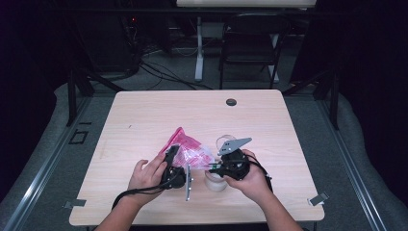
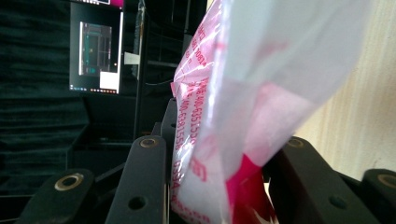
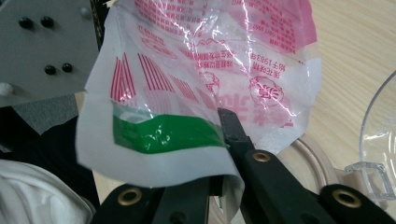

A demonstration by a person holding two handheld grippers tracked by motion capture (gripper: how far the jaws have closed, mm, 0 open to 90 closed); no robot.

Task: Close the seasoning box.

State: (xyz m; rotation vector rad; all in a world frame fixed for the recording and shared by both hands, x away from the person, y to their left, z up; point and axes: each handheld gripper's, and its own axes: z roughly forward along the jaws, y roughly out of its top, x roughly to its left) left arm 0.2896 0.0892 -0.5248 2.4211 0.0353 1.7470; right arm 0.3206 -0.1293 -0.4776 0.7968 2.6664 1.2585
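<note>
Plastic crinkles between both our grippers: a pink-and-clear bag hangs over the middle of the desk, stretched from one tool to the other. In the high view our left gripper meets the bag's left end, and our right gripper meets its right end, with the bag spanning the short gap between them.

Looking along the left gripper, we see the bag rising straight up between the two black jaws. The jaws press its lower, bright pink part from both sides, so they are clamped on the bag, and the clear upper part fans out above them.

Along the right gripper, the bag spreads wide above the jaws, printed with red stripes and lettering. Its white lower edge, with a green band across it, drops into the narrow slot between the jaws, which are pressed together on that edge.

Just beside the right gripper stands a clear cup on the desk.
</note>
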